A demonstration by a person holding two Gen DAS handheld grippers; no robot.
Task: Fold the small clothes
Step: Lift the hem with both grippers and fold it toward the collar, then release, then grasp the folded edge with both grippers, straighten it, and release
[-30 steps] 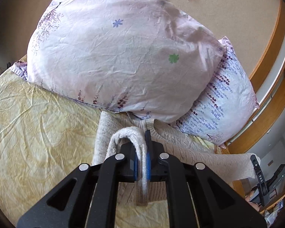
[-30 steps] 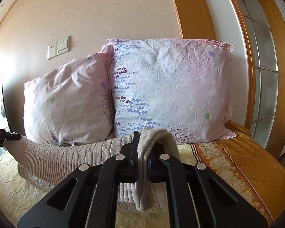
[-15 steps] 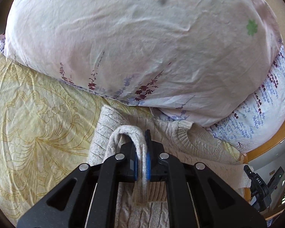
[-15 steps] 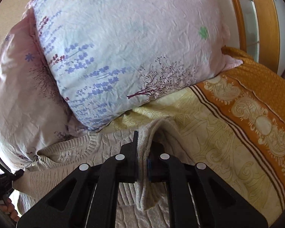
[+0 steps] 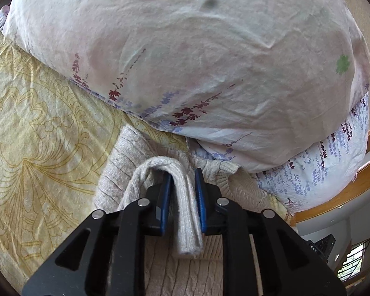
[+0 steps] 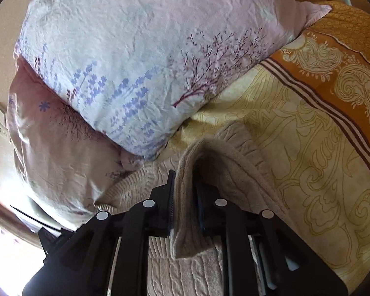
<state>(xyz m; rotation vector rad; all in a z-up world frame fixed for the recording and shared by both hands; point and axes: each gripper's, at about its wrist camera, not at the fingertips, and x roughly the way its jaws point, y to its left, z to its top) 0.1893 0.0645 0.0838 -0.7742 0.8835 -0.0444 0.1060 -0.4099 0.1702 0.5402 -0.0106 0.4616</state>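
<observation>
The left gripper (image 5: 183,185) has its blue-padded jaws a little apart, having just been opening, and a doubled fold of the beige knit sweater (image 5: 185,212) lies between them; a gap shows on the right pad's side, so the fold sits loosely. The right gripper (image 6: 183,187) has likewise just been easing open, another fold of the sweater (image 6: 185,209) hanging slack between its jaws. The sweater lies on the yellow patterned bedspread (image 5: 37,135), its far edge just beside the floral pillows (image 5: 185,49). No writing is readable
</observation>
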